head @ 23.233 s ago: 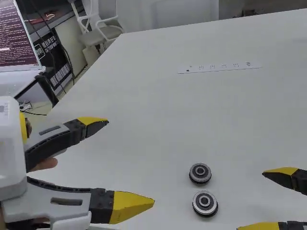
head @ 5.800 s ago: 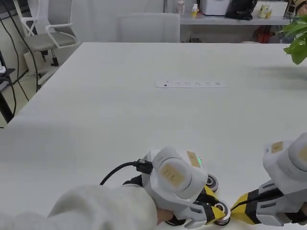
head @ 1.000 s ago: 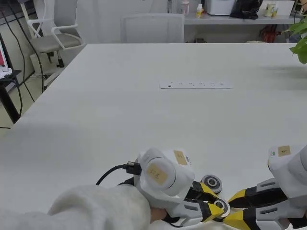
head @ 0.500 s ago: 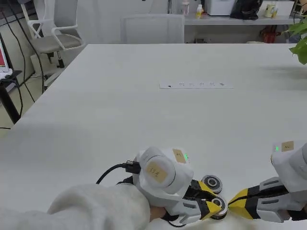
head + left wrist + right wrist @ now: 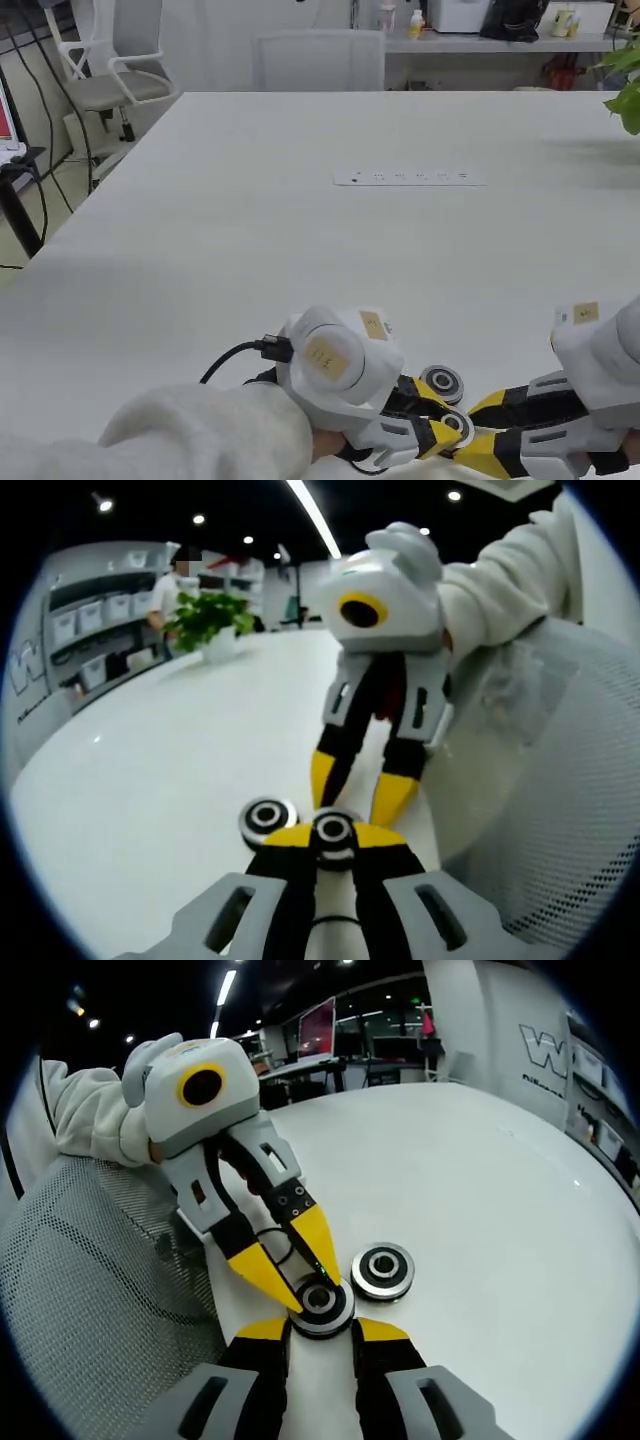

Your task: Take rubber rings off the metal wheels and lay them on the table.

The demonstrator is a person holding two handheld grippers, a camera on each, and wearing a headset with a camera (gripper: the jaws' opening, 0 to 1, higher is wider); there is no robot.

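Left tongs (image 5: 333,835) yellow-tipped — wheel (image 5: 320,1302) silver and black

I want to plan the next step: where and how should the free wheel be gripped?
Grip the free wheel across its black outer rim, coming from the side away from the held wheel: it lies flat, and that side is open.

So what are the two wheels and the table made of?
Held wheel and free wheel: shiny silvery hubs, likely metal; matte black outer bands, probably rubber. Table: smooth white with soft sheen, maybe laminate, can't say.
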